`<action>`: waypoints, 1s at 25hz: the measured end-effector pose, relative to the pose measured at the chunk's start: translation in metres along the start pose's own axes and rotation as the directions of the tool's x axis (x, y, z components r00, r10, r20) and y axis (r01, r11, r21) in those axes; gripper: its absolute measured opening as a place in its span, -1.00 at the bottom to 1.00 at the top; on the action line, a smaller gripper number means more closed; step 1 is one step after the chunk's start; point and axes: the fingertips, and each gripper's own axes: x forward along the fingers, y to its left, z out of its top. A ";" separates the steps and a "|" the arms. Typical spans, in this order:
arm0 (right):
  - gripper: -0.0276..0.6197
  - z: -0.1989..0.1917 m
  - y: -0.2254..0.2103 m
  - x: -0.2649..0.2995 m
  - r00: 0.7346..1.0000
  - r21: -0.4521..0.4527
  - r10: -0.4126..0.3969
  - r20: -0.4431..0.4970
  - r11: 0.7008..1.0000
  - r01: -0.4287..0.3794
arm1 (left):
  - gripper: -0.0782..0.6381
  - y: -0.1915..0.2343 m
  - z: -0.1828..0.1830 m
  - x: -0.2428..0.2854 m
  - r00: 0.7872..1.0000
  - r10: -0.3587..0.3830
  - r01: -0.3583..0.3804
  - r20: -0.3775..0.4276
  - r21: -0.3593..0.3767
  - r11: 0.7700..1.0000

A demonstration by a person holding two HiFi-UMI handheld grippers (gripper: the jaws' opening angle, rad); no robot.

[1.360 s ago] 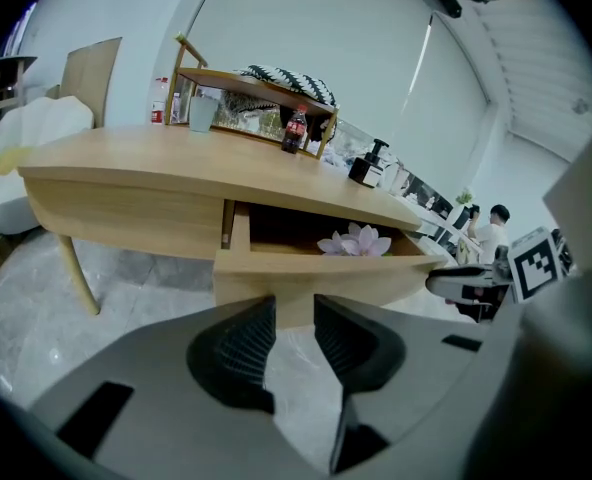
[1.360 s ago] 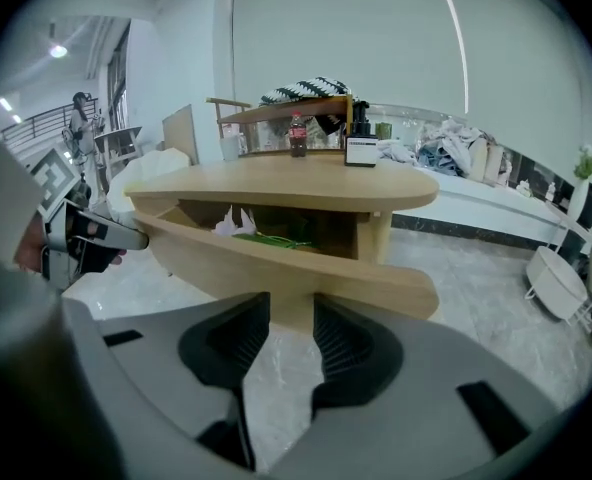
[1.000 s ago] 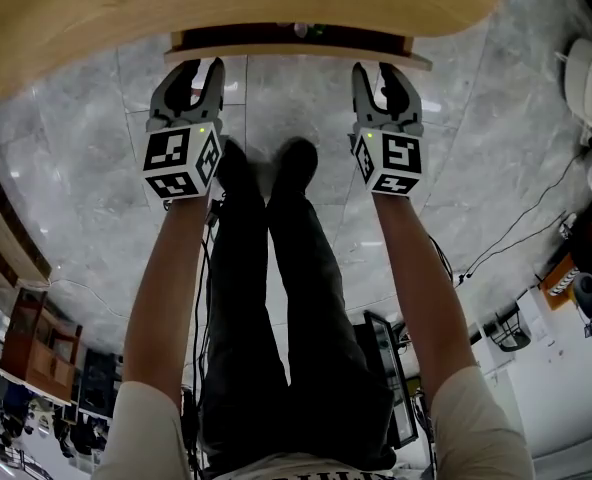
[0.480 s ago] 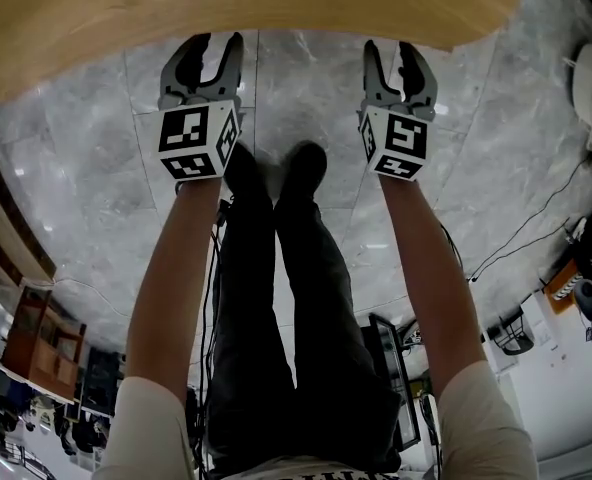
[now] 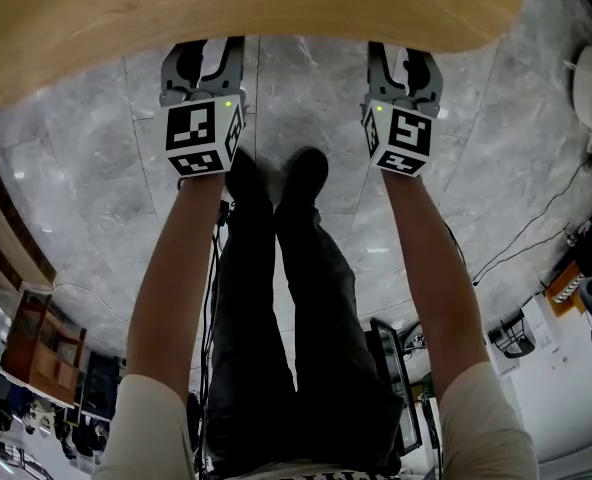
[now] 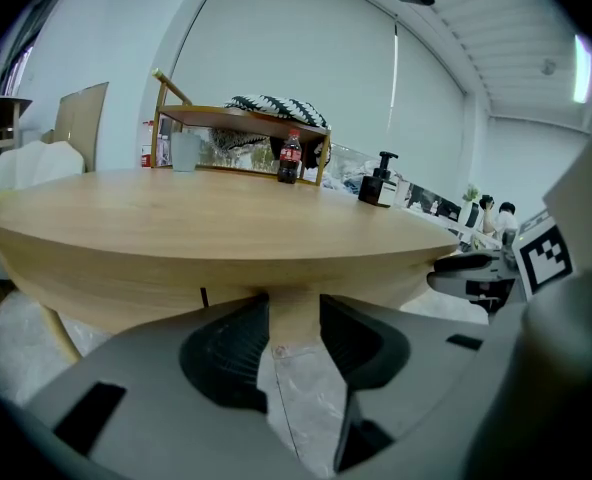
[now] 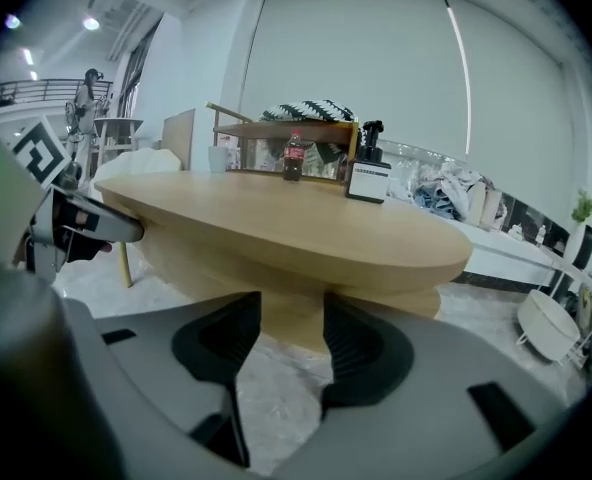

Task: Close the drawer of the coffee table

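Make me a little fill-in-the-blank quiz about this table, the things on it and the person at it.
The top of the coffee table is made of light ____. The bottle with the red label stands on the ____. The dark pump bottle carries a ____ label. The person's sleeves are ____, leaving the forearms bare.
Missing words: wood; table; white; short.
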 end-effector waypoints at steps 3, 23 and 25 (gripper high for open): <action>-0.27 0.002 -0.003 0.001 1.000 0.000 -0.003 -0.001 1.000 0.003 | -0.31 -0.001 0.002 0.002 1.000 -0.008 0.008 0.002 -0.007 1.000; -0.57 0.039 -0.007 -0.095 0.993 0.063 0.025 -0.115 0.998 -0.018 | -0.39 -0.004 0.037 -0.098 0.994 0.031 -0.034 -0.107 -0.031 0.999; -0.60 0.062 -0.006 -0.111 0.995 0.054 0.033 -0.091 0.998 -0.028 | -0.43 -0.007 0.055 -0.115 0.994 0.037 -0.041 -0.099 -0.037 0.998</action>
